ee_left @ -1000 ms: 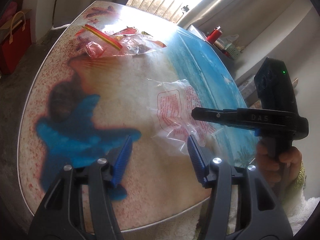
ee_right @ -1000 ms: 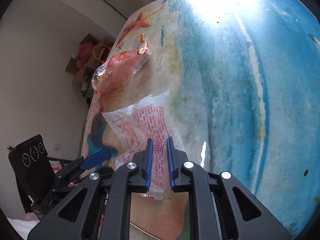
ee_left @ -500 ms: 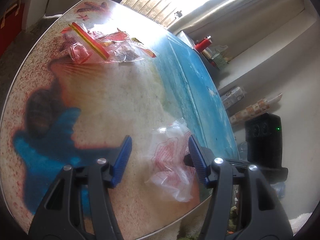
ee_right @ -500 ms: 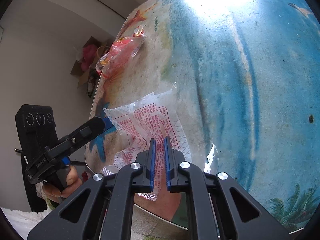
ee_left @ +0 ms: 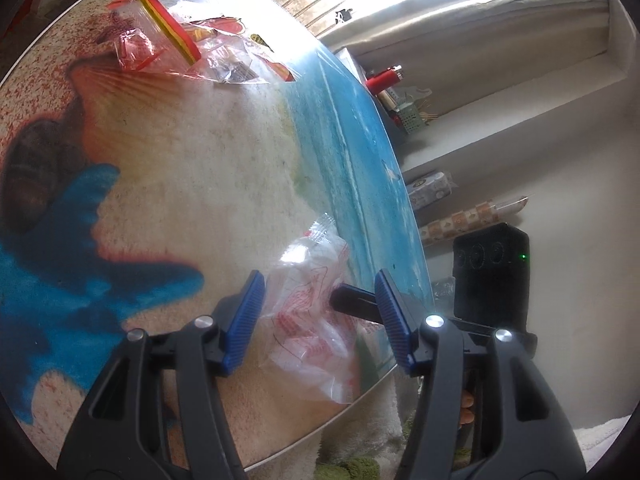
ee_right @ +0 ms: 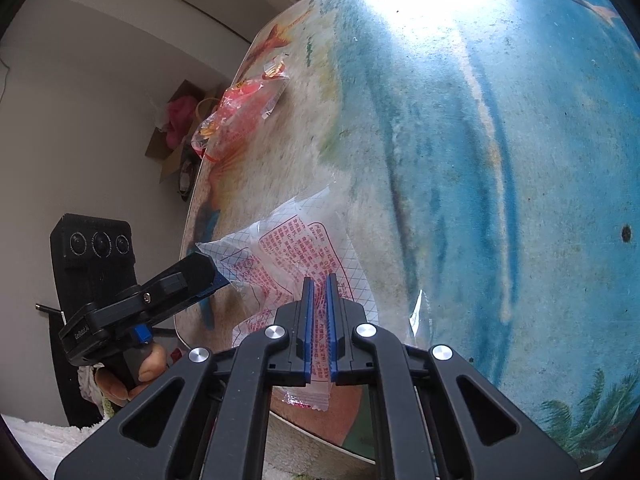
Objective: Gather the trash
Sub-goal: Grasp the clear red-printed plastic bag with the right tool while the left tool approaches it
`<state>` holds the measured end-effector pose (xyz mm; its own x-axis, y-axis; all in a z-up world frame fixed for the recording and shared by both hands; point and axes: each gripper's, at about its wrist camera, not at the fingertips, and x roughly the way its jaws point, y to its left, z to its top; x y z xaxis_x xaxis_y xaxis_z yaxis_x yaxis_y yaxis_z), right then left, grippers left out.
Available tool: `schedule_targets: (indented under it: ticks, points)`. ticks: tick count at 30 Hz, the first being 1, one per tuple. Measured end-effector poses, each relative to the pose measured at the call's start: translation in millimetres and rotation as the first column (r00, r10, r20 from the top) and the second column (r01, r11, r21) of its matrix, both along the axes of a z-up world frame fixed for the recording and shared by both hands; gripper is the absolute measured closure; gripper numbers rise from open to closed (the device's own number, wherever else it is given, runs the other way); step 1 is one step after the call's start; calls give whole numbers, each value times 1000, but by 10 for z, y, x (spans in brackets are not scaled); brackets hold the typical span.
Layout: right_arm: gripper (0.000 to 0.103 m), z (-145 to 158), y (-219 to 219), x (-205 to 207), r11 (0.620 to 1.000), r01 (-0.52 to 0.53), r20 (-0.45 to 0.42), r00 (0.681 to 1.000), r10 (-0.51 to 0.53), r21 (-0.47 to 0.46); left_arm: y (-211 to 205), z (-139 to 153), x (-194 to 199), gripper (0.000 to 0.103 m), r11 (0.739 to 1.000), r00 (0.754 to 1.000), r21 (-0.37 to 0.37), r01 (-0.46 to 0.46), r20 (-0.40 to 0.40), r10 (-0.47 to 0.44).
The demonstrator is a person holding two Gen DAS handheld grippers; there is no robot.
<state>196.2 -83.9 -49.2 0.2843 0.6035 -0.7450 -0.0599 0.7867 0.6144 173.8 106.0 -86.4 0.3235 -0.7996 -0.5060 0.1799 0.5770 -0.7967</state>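
right hand-held gripper (ee_right: 319, 300) clamping clear wrapper (ee_right: 296, 256), red lighter (ee_left: 383, 78) left view only

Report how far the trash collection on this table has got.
Done: nothing visibly collected yet. In hand: right tongs shut on the clear red-printed wrapper at the table's near edge; left tongs open around it. Left: the red wrapper pile at the far end.

Beach-print table (ee_left: 224, 168) under clear wrappers (ee_left: 208, 54)
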Motion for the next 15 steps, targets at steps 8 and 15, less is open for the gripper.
schedule_targets:
  ticks: [8, 15]
  points:
    - [98, -7, -23, -12, 1000, 7, -6, 1000, -7, 21, -92, -20, -97, 57, 999, 999, 25, 26, 27, -27]
    - [98, -23, -38, -11, 999, 11, -16, 1000, -10, 42, -215, 84, -190, 75, 976, 993, 216, 29, 102, -52]
